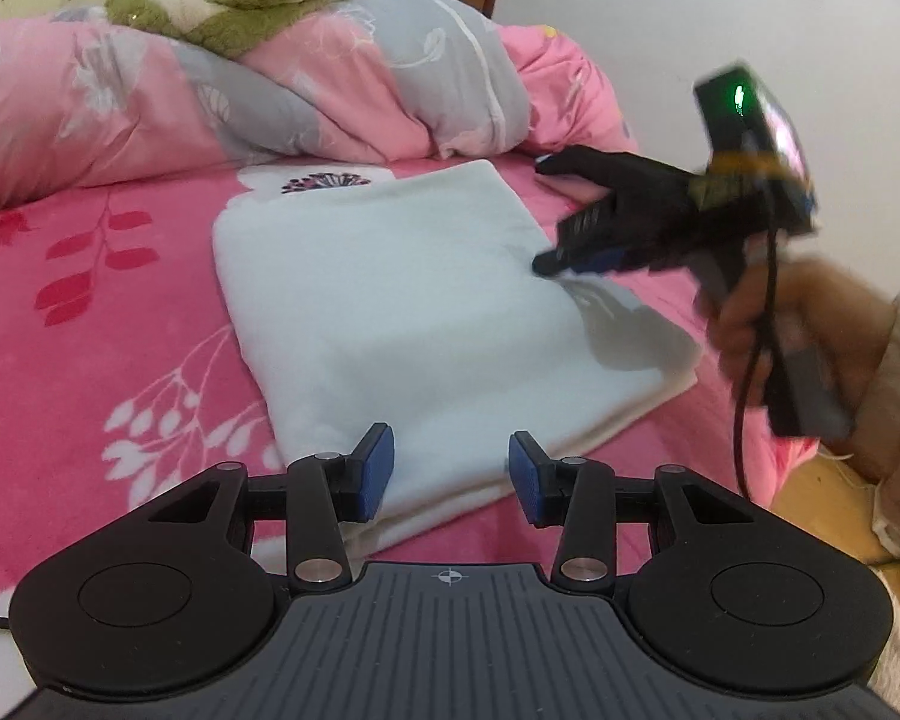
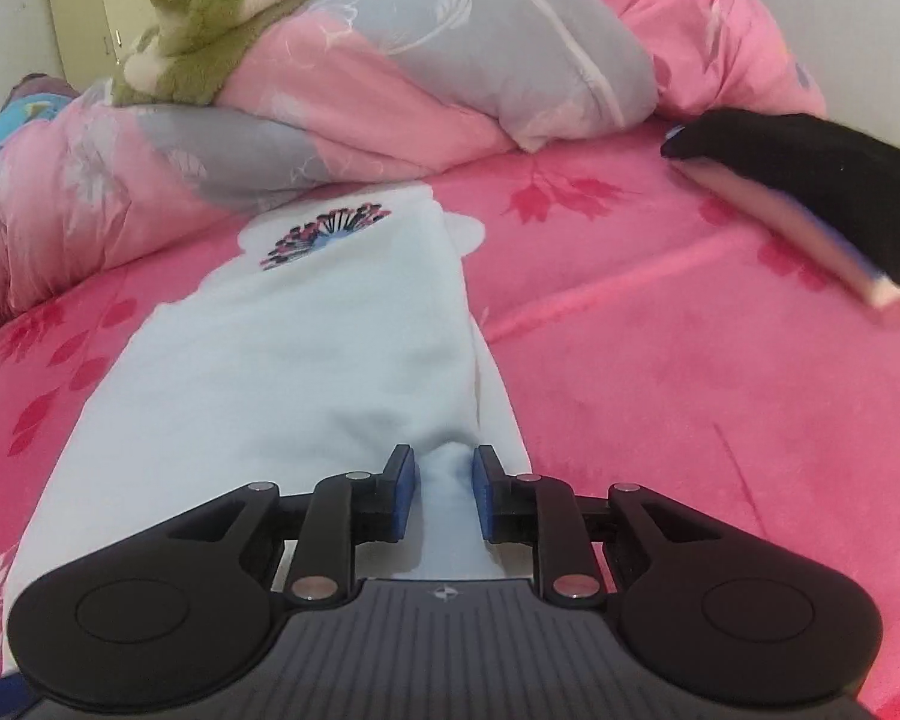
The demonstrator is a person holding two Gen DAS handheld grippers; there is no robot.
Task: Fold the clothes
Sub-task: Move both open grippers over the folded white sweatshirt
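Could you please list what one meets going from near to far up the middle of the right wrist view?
Right gripper, its fingers pinching a fold of cloth → white folded garment → its flower print → pink and grey quilt → green plush toy.

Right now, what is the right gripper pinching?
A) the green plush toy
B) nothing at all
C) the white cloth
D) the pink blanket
C: in the right wrist view, the right gripper has a bunched ridge of the white cloth squeezed between its blue pads.
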